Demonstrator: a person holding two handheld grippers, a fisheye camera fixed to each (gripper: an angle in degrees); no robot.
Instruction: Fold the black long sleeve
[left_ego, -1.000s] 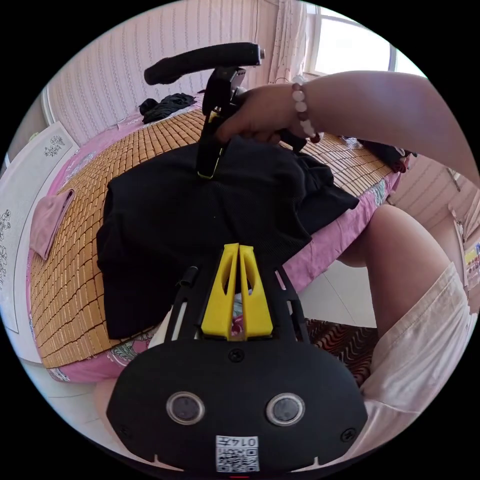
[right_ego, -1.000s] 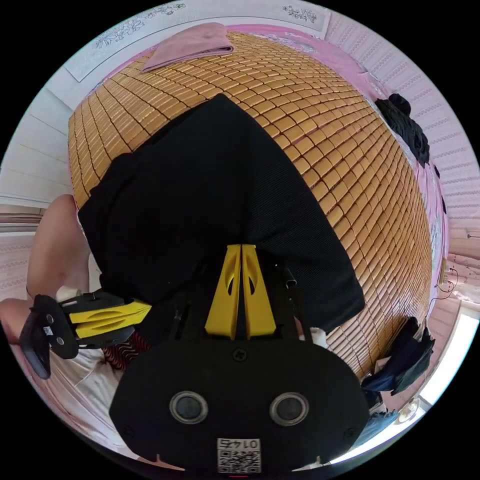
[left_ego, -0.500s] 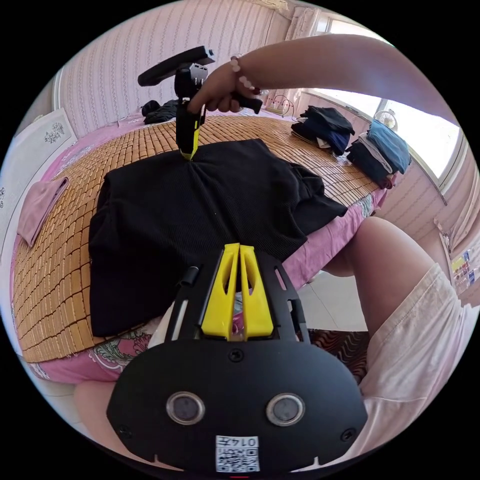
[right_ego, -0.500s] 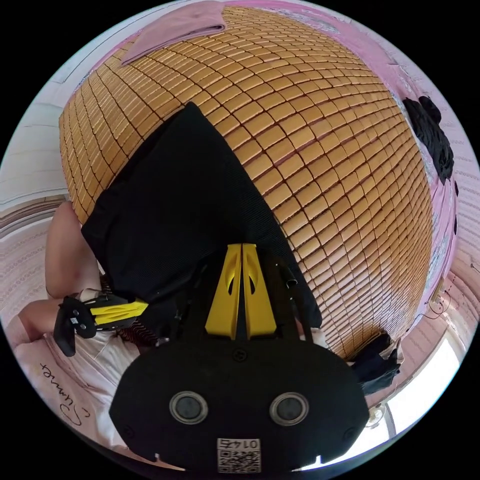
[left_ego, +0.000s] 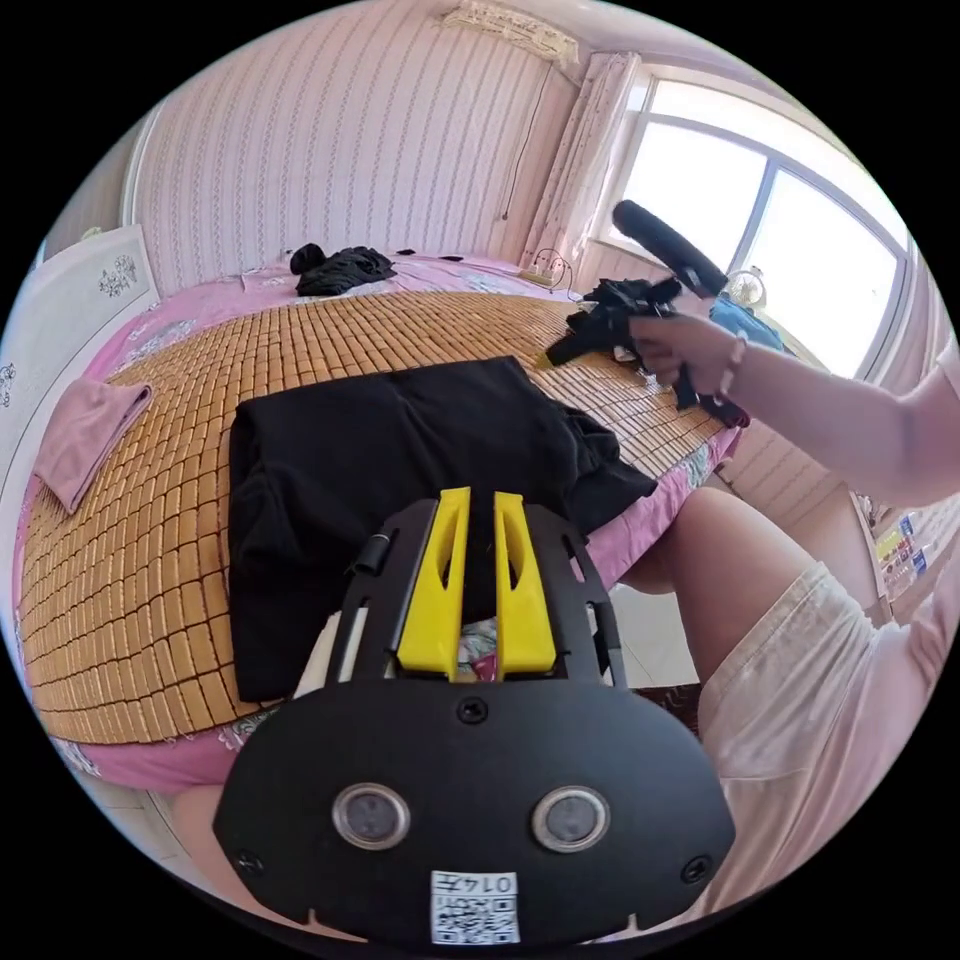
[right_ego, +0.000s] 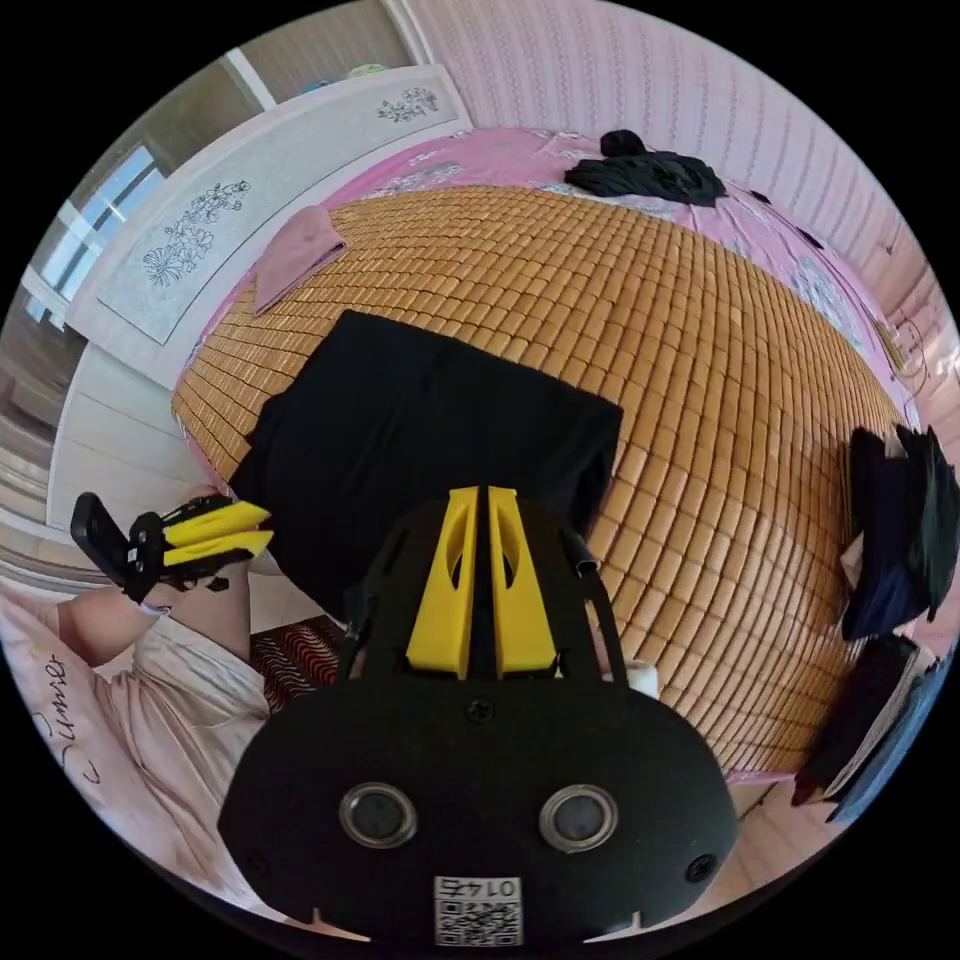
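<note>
Both tongs (left_ego: 481, 500) (right_ego: 480, 495) hover above the black long sleeve (left_ego: 400, 450).

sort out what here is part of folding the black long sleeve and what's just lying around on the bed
Part of the job:
black long sleeve, lying on the bamboo mat
left gripper
right gripper

Lying about:
pink cloth
loose dark garment at the far side
stacked clothes at the mat's edge

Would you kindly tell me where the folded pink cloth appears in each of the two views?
Left gripper view: pink cloth at far left, on the mat's edge.
Right gripper view: pink cloth upper left, above the black long sleeve.
Shared landmark: the bamboo mat.
</note>
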